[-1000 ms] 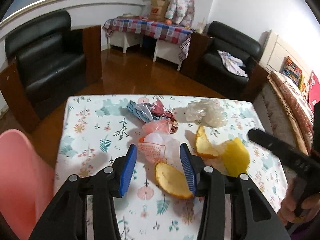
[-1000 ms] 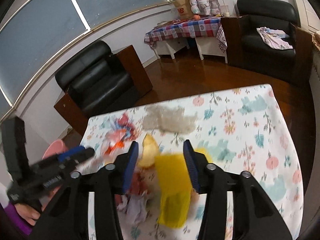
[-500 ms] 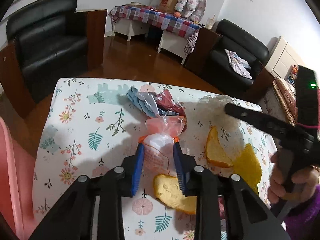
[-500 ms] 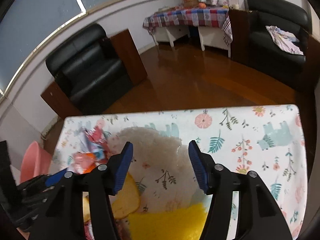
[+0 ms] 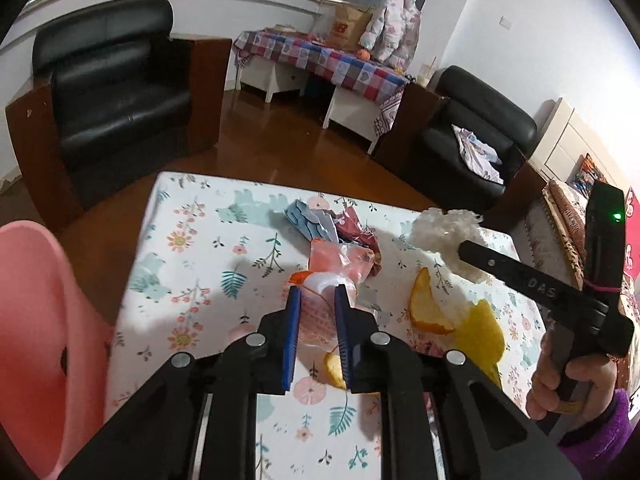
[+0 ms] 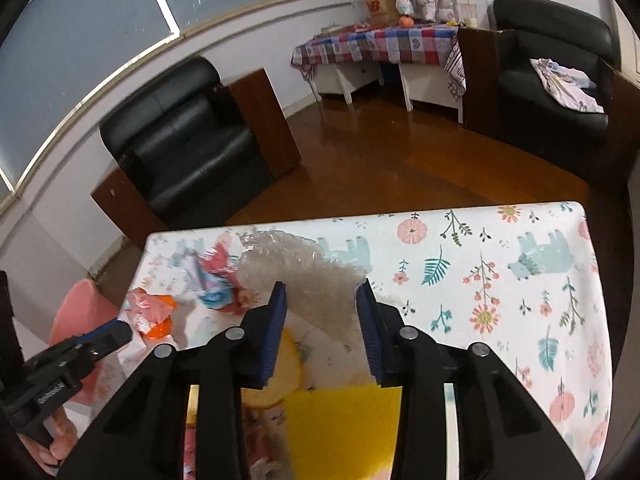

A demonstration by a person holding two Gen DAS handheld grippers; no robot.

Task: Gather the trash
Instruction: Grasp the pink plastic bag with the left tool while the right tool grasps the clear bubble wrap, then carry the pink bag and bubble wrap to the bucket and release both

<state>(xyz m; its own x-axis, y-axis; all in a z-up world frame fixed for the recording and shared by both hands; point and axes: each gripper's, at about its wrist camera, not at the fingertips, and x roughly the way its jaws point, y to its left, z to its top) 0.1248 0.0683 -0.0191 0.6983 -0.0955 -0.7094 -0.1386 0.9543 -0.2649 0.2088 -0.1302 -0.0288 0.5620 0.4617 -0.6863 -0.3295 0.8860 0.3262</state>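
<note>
An orange-and-white snack wrapper point(image 5: 316, 312) lies on the floral tablecloth point(image 5: 192, 264). My left gripper point(image 5: 318, 312) straddles it, jaws closing, and both blue pads point(image 5: 293, 320) touch its sides. A wad of crumpled clear plastic point(image 6: 316, 276) fills the gap of my right gripper point(image 6: 321, 312), whose jaws are also closing with the pads against it. In the left wrist view the right gripper's finger point(image 5: 520, 276) reaches into the same wad point(image 5: 444, 232). The left gripper's tip point(image 6: 108, 334) shows at the orange wrapper point(image 6: 150, 312) in the right wrist view.
Blue and red wrappers point(image 5: 320, 224) lie behind the snack wrapper. Orange peel point(image 5: 430, 312), a yellow piece point(image 5: 480, 332) and another peel point(image 5: 334, 368) sit near the front. A pink bin point(image 5: 36, 340) stands off the table's left edge. A hand point(image 5: 560, 380) holds the right gripper.
My left gripper moved forward over the snack wrapper and narrowed onto it. My right gripper left the yellow piece, moved to the clear plastic wad, widened, then narrowed around it.
</note>
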